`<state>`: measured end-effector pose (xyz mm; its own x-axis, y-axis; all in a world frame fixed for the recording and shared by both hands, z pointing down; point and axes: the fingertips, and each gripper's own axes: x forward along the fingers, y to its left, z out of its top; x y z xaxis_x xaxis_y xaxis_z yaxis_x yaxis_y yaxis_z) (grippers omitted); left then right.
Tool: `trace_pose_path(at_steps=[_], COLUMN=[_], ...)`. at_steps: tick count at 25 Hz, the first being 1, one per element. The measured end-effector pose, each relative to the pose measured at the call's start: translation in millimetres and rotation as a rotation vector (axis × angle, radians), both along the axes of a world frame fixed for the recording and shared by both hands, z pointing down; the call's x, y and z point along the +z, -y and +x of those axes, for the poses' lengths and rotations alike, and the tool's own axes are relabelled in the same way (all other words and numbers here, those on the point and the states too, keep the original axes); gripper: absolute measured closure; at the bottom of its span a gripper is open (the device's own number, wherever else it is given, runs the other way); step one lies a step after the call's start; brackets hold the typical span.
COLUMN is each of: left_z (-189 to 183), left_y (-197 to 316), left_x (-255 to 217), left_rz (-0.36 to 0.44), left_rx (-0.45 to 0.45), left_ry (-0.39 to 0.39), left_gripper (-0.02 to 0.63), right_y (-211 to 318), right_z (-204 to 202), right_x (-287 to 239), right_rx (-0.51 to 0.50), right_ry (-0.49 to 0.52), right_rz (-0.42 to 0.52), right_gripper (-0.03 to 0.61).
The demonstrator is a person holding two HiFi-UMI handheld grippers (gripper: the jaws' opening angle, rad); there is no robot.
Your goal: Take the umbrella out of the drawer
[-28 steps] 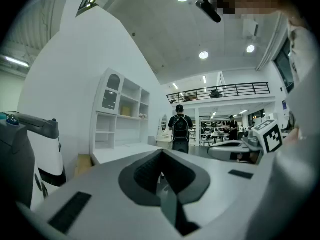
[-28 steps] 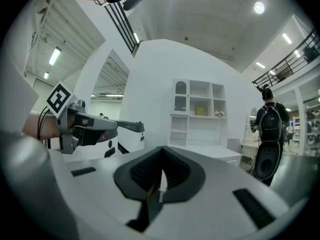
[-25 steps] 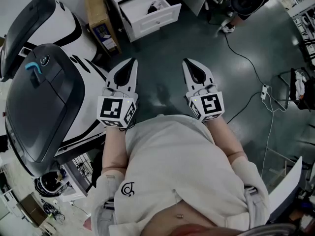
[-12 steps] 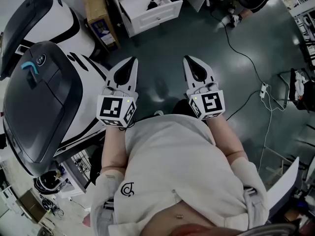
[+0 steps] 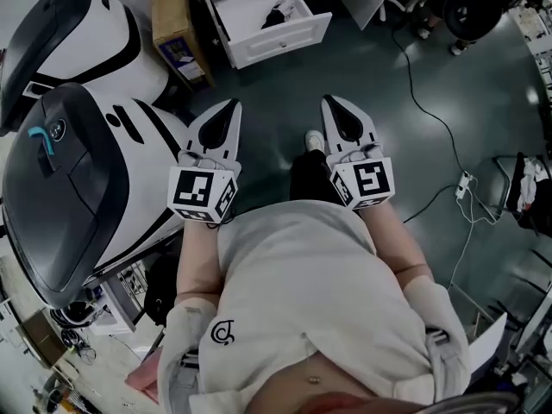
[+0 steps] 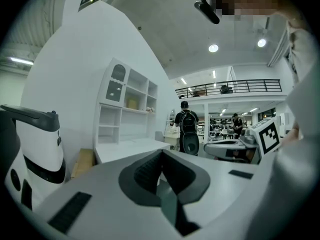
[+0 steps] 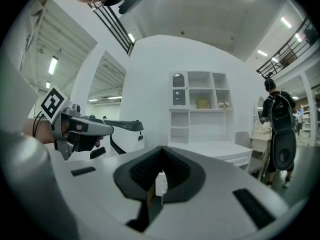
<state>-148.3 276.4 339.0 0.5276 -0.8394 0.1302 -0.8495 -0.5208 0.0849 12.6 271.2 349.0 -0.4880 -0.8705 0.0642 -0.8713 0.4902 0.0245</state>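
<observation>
The white drawer stands pulled out of a white cabinet at the top of the head view. A dark bundle lies inside it, apparently the umbrella. My left gripper and right gripper are held side by side in front of my body and point toward the drawer, well short of it. Both are shut and hold nothing. In the left gripper view the left gripper's jaws meet at the tip. The right gripper shows the same in its own view, with the white shelf unit beyond it.
A big white and black machine fills the left side, close to my left arm. A cardboard box leans beside the cabinet. Cables and a power strip lie on the dark floor at right. A person with a backpack stands farther off.
The drawer and cabinet have come nearer and lower in the head view as I step toward them. Both grippers keep the same shut, side-by-side pose.
</observation>
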Motion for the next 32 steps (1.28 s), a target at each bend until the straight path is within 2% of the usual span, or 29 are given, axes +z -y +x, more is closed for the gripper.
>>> trace_pose_path(at_steps=[9,16,24,29,32], left_z=[64.6,114.1,110.8,107.6,105.5], left_y=[132.7,218.4,288.0,335.9,369.1], left_x=[-1.6,0.0,23.7,34.6,49.5], left_rz=[-0.014,-0.039,-0.091,-0.073,-0.096], left_rx=[-0.133,-0.197,-0.226,-0.173,-0.13], left_ry=[-0.007,0.004,0.002,-0.026,-0.012], left_gripper=[0.603,0.603,0.603,0.603,0.603], right_y=[154.1,258.7,331.1,369.6,395.0], right_z=[64.5,105.8,109.9,104.2,99.4], right_x=[1.8,-0.3,13.1,24.4,30.2], right_rx=[-0.122,-0.215,-0.22,-0.193,-0.172], right_ry=[0.019,0.035,0.007,-0.002,-0.005], right_rz=[-0.04,-0.1,-0.116,-0.135,-0.153], right_gripper=[0.572,0.572,0.572,0.572,0.572])
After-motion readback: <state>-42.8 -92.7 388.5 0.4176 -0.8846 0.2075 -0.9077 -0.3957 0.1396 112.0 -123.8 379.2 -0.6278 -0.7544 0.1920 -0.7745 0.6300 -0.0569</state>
